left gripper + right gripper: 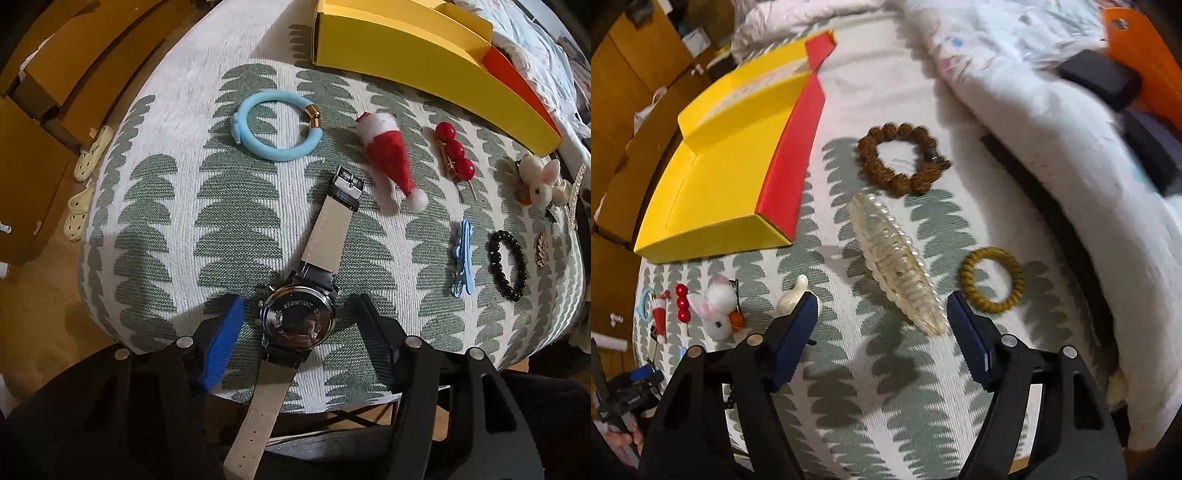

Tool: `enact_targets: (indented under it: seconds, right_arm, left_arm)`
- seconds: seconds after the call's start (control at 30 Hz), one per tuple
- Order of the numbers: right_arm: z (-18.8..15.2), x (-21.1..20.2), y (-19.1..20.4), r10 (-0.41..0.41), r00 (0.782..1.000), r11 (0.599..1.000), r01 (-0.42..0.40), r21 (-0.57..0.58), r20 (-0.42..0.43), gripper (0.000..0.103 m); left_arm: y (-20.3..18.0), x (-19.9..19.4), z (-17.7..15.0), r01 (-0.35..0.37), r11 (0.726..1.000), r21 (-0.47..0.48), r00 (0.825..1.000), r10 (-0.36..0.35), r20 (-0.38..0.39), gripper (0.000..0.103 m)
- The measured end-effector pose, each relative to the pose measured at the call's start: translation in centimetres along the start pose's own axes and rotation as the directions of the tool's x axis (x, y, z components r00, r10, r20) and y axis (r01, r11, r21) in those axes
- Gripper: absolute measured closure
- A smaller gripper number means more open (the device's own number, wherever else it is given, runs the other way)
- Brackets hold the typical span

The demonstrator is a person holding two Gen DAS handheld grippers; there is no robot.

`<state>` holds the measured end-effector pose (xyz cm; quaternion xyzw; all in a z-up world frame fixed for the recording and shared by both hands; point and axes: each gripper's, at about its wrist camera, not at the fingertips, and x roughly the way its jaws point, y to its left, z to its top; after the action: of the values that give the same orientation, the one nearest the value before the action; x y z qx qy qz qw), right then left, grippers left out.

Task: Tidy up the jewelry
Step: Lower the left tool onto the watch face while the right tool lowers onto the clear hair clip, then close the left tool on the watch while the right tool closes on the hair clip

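- Left gripper hangs over the face-down watch; pads either side of the case, gaps visible, so it's open and not gripping.
- Further right on the patterned cloth: blue bangle, santa hat, black bead bracelet.
- Right gripper is spread wide around the tip of the clear hair claw, not pinching it.
- Yellow box sits top left of it.
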<state>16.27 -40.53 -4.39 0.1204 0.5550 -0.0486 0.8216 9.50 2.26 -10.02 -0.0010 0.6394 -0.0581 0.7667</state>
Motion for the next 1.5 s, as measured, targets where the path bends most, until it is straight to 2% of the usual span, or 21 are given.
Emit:
enact_targets:
  seconds: [0.3, 0.4, 0.47, 0.63, 0.8, 0.9, 1.07, 1.5]
  right_arm:
    - [1.5, 3.4, 0.7, -0.07, 0.997, 0.994, 0.067, -0.092, -0.037, 0.03]
    - [1.7, 3.6, 0.3, -0.063, 0.997, 0.995, 0.059, -0.083, -0.039, 0.037]
    - [1.9, 3.7, 0.2, -0.061, 0.997, 0.995, 0.057, -0.08, -0.042, 0.048]
    - [1.8, 4.4, 0.1, -0.056, 0.997, 0.994, 0.05, -0.094, -0.058, 0.055]
    - [1.8, 4.8, 0.3, -0.065, 0.996, 0.992, 0.058, -0.108, -0.065, 0.056]
    - [1.7, 4.7, 0.4, -0.07, 0.995, 0.992, 0.063, -0.109, -0.065, 0.063]
    - [1.6, 4.7, 0.0, -0.067, 0.996, 0.993, 0.06, -0.099, -0.064, 0.063]
    - [1.4, 3.6, -0.8, -0.067, 0.997, 0.996, 0.065, -0.066, -0.04, 0.063]
  left_arm:
    - [0.4, 0.1, 0.3, 0.018, 1.0, -0.015, 1.0, -0.018, -0.008, 0.043]
    - [0.8, 0.2, 0.4, 0.03, 0.999, -0.025, 0.999, -0.031, -0.012, 0.043]
    - [1.0, 0.2, 0.6, 0.034, 0.999, -0.03, 0.999, -0.035, -0.013, 0.043]
    - [1.1, 0.0, 0.6, 0.042, 0.999, -0.025, 0.999, -0.042, -0.012, 0.047]
    - [0.7, 0.3, 0.8, 0.039, 0.999, -0.029, 0.999, -0.039, -0.016, 0.047]
    - [0.7, 0.4, 0.8, 0.045, 0.998, -0.036, 0.999, -0.045, -0.011, 0.05]
    - [1.2, 0.2, 0.6, 0.058, 0.997, -0.048, 0.998, -0.058, -0.005, 0.06]
    - [1.7, -0.2, 0.3, 0.079, 0.995, -0.059, 0.997, -0.079, 0.0, 0.061]
